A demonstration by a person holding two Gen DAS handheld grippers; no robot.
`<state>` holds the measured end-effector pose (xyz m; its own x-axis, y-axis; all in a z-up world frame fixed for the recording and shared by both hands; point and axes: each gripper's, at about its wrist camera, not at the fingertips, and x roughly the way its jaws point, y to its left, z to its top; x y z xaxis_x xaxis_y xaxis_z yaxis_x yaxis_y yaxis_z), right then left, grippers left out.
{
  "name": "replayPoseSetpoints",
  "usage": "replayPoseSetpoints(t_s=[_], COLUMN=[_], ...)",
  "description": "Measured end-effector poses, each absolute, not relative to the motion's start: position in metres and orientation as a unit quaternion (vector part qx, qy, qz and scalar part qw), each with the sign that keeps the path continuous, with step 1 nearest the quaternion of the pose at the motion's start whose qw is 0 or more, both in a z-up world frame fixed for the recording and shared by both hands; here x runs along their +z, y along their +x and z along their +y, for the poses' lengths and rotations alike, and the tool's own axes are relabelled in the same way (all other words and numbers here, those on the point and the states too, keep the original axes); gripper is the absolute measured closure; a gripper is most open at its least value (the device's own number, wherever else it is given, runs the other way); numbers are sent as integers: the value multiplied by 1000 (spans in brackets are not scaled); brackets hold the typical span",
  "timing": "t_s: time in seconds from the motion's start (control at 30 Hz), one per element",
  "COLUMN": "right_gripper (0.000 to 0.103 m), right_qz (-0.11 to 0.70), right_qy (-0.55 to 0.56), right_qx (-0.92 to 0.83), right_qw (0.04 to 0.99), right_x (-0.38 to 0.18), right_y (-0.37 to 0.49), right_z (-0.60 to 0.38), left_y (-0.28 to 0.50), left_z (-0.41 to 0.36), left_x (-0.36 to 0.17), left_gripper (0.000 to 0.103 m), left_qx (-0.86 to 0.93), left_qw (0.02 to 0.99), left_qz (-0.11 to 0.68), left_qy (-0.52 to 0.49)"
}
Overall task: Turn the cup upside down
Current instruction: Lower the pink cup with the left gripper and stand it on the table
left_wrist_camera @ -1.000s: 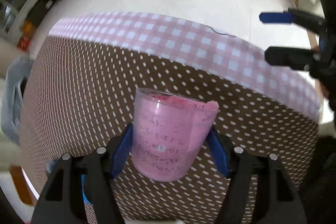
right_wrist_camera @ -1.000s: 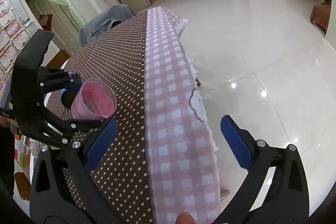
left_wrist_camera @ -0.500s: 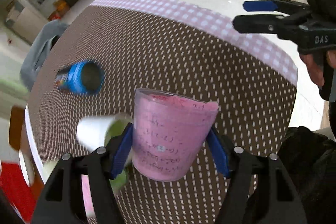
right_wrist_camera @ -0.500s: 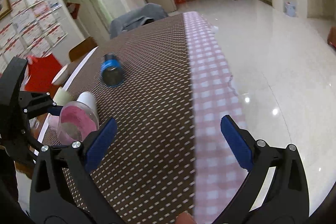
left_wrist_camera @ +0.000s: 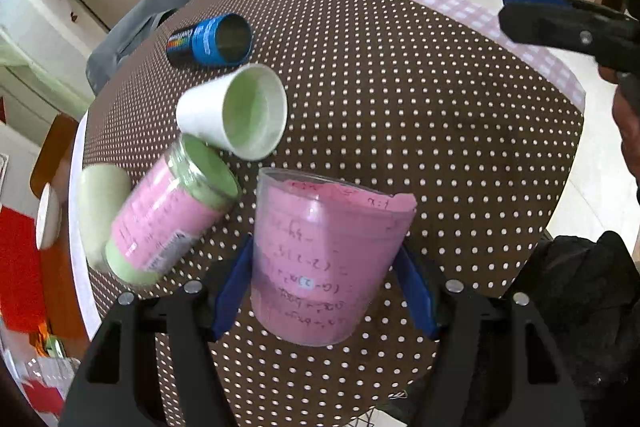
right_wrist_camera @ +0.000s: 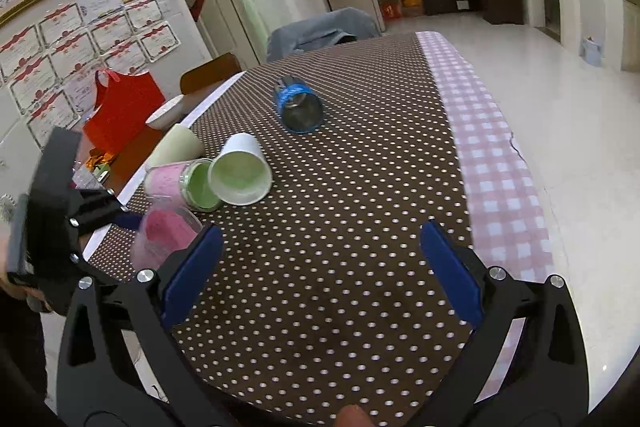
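Note:
My left gripper [left_wrist_camera: 326,279] is shut on a clear plastic cup lined with pink paper [left_wrist_camera: 326,259], held mouth-up above the near part of the dotted table. The same pink cup [right_wrist_camera: 166,237] shows in the right wrist view at the left, held by the left gripper. My right gripper [right_wrist_camera: 320,267] is open and empty above the table's near edge; it also shows in the left wrist view [left_wrist_camera: 568,27] at the upper right.
On the brown dotted tablecloth [left_wrist_camera: 400,87] lie a white paper cup [left_wrist_camera: 236,113] on its side, a pink-and-green jar [left_wrist_camera: 168,215] on its side, a pale cup [left_wrist_camera: 100,203] and a blue can [left_wrist_camera: 212,41]. A pink checked border [right_wrist_camera: 488,147] runs along the right edge.
The left gripper has swung left with the pink cup, bringing the white cup, jar and blue can into view. The right gripper has turned left toward the table too.

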<state>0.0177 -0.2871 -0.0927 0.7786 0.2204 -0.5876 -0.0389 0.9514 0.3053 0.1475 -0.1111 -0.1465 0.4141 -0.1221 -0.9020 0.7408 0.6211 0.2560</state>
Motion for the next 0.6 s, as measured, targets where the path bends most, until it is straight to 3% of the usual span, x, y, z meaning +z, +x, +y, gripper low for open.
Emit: replayPoseSetpoints(t_s=[0.2,0.3,0.6], right_gripper=[6,6,6], right_qz=[326,325,328], right_qy=[132,132,128], right_qx=[78,78,91], right_qw=[933,933,932], right_x=[-93,-95,-99], right_y=[18,18,20], right_z=[-278,-276,-268], left_y=[149,143,131], left_z=[-106,-109,-94], left_x=[-162,-160,-127], left_gripper=[34,18,17], left_qx=[-257,-244,-236], left_qw=[775,785,824], left_qz=[467,431,390], left_qy=[339,372,338])
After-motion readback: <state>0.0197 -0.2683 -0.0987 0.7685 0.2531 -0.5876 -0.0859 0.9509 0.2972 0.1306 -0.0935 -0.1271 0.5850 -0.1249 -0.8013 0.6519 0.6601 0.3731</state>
